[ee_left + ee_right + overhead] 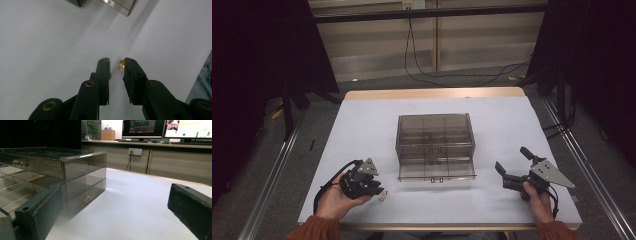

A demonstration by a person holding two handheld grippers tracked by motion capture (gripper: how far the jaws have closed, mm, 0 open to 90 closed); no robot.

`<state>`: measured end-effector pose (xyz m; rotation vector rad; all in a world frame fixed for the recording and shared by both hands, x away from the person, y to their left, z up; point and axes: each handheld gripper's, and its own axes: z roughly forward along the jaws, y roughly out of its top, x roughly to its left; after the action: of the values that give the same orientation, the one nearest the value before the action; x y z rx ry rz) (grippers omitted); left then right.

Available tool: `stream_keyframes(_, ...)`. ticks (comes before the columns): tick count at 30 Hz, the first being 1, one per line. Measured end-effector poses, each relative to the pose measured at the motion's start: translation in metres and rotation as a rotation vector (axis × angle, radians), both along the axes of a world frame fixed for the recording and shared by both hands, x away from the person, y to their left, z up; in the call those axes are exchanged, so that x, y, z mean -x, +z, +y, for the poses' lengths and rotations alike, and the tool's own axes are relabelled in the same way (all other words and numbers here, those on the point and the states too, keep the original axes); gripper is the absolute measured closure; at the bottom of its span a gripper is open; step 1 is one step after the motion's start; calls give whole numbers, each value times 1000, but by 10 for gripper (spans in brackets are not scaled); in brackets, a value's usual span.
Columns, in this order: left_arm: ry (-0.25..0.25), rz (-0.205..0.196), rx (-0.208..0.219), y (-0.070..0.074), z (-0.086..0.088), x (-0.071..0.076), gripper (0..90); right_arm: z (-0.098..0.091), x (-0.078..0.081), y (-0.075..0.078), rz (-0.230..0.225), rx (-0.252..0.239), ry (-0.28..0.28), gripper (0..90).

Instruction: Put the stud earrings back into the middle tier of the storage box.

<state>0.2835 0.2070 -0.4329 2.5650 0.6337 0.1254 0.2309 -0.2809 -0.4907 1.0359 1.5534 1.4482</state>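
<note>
near the table's front left edge, the left gripper stood with its jaws narrowed but not yet clamped around a small gold piece lying on the white table – the piece touched one pad only. best to centre it before squeezing, then lift slowly – it looked apt to slip. the right gripper rested wide open beside the clear drawer box

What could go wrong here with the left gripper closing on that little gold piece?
The small gold piece sits at the very tip of the left gripper, against one jaw with a gap to the other, so it may squirt out or flick away. The clear drawer box has its bottom drawer pulled out; a swing could bump it.
</note>
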Motion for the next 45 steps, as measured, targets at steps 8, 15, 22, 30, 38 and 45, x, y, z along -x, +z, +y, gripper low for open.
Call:
stream_keyframes(8, -15, 45, -75, -6, -5, -5, 757, 0, 0, 0, 1, -1, -3, 0)
stream_keyframes(15, -26, 58, -77, -9, -8, -6, 754, 0, 0, 0, 0, 0, -2, 0)
stream_keyframes(22, -35, 58, -58, -7, -11, -3, 737, 0, 0, 0, 0, -1, -2, 0)
stream_keyframes(30, -26, 76, -53, -15, -16, -8, 763, 0, 0, 0, 3, -1, -6, 0)
stream_keyframes(38, -53, 90, -77, -17, -14, -13, 802, 0, 0, 0, 3, -1, -5, 0)
stream_keyframes(45, -26, 90, -45, -18, -11, -13, 857, 0, 0, 0, 3, -1, -4, 0)
